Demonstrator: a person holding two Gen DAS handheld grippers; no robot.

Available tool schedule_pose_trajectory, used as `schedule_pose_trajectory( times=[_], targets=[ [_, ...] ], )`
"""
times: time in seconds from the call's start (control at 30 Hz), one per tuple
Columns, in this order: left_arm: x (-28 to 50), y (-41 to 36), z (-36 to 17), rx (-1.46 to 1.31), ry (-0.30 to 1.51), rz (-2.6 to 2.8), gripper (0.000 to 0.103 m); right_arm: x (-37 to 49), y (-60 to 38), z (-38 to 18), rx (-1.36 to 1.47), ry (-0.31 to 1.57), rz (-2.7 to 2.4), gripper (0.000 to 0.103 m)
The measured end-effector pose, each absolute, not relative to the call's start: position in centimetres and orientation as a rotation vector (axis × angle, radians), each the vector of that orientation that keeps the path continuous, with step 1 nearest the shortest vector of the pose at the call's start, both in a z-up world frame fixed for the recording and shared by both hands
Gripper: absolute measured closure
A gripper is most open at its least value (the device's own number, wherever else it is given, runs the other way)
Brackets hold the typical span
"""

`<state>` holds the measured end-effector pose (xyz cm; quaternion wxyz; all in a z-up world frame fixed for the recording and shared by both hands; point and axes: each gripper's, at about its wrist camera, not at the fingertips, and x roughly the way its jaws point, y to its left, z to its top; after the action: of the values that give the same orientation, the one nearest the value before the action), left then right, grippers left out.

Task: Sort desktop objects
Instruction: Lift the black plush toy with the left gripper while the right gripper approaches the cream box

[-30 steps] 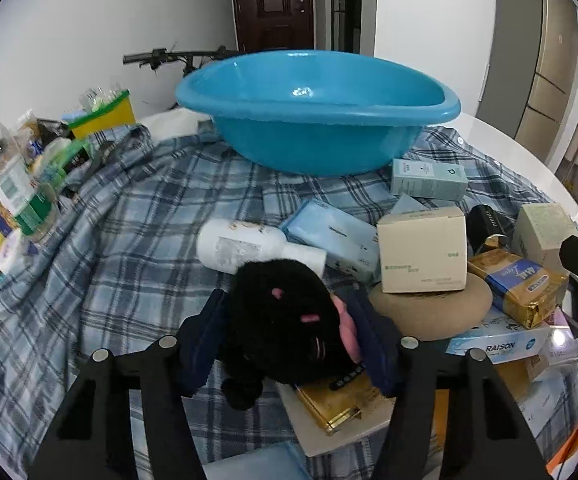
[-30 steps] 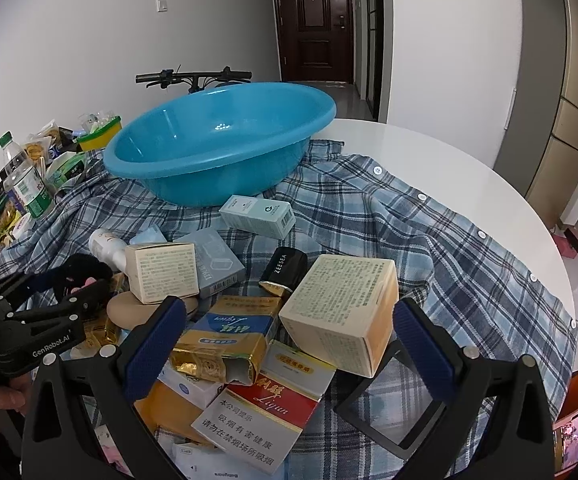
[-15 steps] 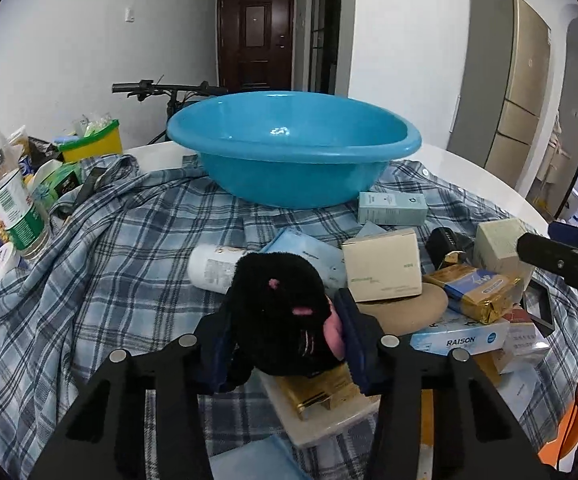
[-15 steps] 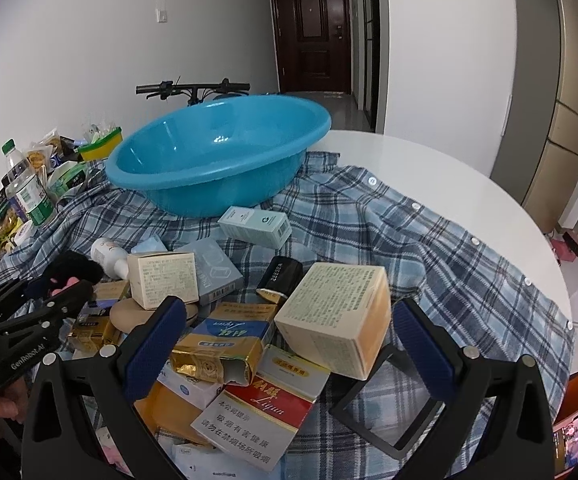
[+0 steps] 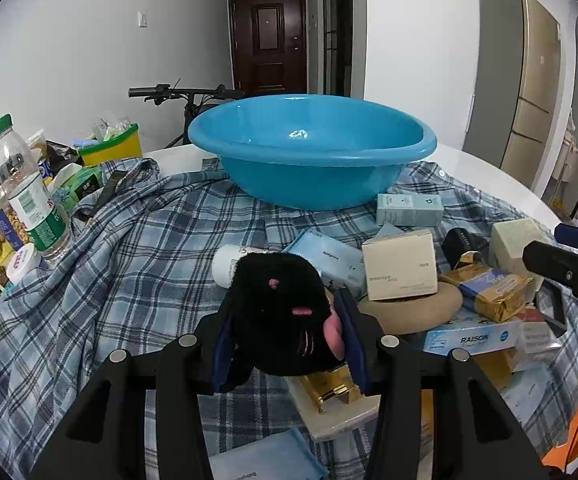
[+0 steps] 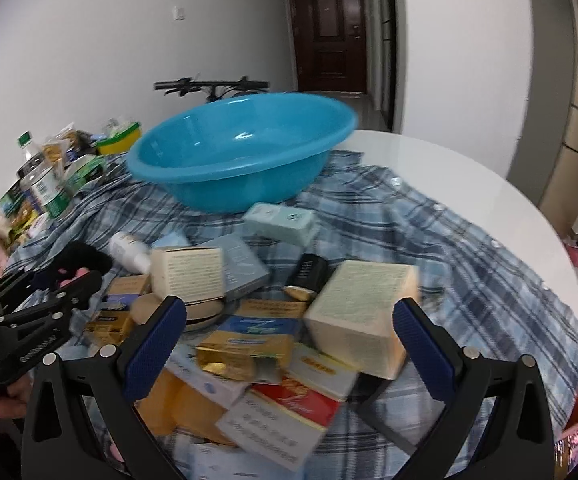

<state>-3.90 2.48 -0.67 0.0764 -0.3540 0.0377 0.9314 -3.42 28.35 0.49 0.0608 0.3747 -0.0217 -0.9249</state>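
The left gripper (image 5: 285, 316) has its fingers (image 5: 351, 332) pressed in on a black plush toy (image 5: 279, 304); the toy fills the gap between the two blue pads and bulges above them. The jaws have just been closing, and the toy is between them. In the right wrist view the same toy (image 6: 79, 258) sits at the tip of the left gripper (image 6: 63, 280), raised above the plaid shirt (image 5: 137, 280) that covers the worktop (image 6: 469, 184).

The governing relation is toy to blue basin (image 5: 313, 152). The basin stands straight ahead of the left fingers, farther away along the line they point and higher in the picture, with its rim above the surrounding clutter. Open plaid cloth and a white bottle (image 5: 229, 260) lie between toy and basin. The toy has no marked long axis; it is a rounded lump, held across its width.

The right gripper (image 6: 289, 336) is spread wide and holds nothing. It hangs over the pile of boxes, with a large cream box (image 6: 363, 316) between its fingers (image 6: 155, 340) but untouched as far as the blurred view allows.

Judgement: if the basin is the toy's destination, the left hand is the nearer and already loaded; the move calls for a forward carry with enough lift to clear the rim.
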Motion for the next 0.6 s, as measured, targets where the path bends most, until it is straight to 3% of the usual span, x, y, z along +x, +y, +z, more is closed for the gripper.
schedule_pose_trajectory(
  times=[0.6],
  targets=[
    [-3.5, -0.1, -0.2, -1.055, 0.068, 2.854, 0.054, -6.0, 22.6, -1.1, 1.166, 0.054, -2.703, 0.0]
  ],
)
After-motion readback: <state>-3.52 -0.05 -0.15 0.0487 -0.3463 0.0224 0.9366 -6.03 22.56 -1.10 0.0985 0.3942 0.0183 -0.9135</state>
